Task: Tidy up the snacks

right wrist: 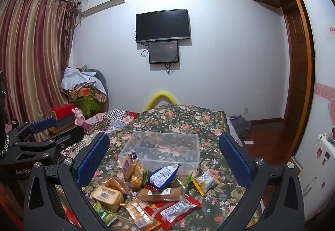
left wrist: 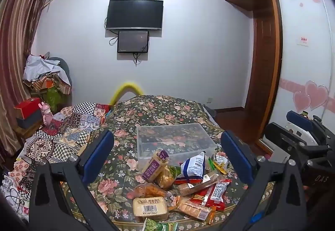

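While my left gripper (left wrist: 167, 162) and right gripper (right wrist: 164, 159) hover wide and empty, the snacks (left wrist: 180, 187) lie heaped on the bed beside the empty clear box (left wrist: 173, 139), so I judge one top packet should be pinched singly.

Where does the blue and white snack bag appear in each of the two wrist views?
Left wrist view: the blue and white snack bag is right of centre, just in front of the clear plastic box.
Right wrist view: the bag is near the centre, again in front of the box.
Shared landmark: the wall television.
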`<state>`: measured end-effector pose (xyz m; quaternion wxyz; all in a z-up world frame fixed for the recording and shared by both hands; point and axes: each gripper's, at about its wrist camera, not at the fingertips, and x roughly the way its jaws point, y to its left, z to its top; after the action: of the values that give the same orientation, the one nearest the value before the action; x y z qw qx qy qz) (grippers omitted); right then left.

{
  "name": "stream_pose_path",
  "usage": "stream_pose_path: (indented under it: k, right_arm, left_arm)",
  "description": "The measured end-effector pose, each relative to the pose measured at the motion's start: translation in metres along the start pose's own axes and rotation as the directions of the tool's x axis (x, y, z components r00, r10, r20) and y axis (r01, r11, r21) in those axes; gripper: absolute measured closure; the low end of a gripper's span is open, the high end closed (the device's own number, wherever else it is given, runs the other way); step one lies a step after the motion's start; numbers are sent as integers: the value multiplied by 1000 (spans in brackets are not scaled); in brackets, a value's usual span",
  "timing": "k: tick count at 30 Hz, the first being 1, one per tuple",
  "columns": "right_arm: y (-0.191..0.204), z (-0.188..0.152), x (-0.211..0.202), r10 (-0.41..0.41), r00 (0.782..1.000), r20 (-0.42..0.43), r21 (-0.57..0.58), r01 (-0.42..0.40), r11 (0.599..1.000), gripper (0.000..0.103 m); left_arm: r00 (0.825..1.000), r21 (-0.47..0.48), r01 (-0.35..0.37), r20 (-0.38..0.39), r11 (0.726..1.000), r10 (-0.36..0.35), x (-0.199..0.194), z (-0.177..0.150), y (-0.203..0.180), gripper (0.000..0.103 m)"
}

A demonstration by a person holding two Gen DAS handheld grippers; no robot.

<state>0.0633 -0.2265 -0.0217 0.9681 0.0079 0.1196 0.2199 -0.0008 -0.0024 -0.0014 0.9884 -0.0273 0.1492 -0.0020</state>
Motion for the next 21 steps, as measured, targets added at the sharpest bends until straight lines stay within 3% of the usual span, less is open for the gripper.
stream_pose_path:
  k: [21]
  right_arm:
    - [-2,0,0,7,1000,-1,20,-7,1000,0]
  left_arm:
    - [1000,6,-7,-2,1000,7,0,0,-1,0]
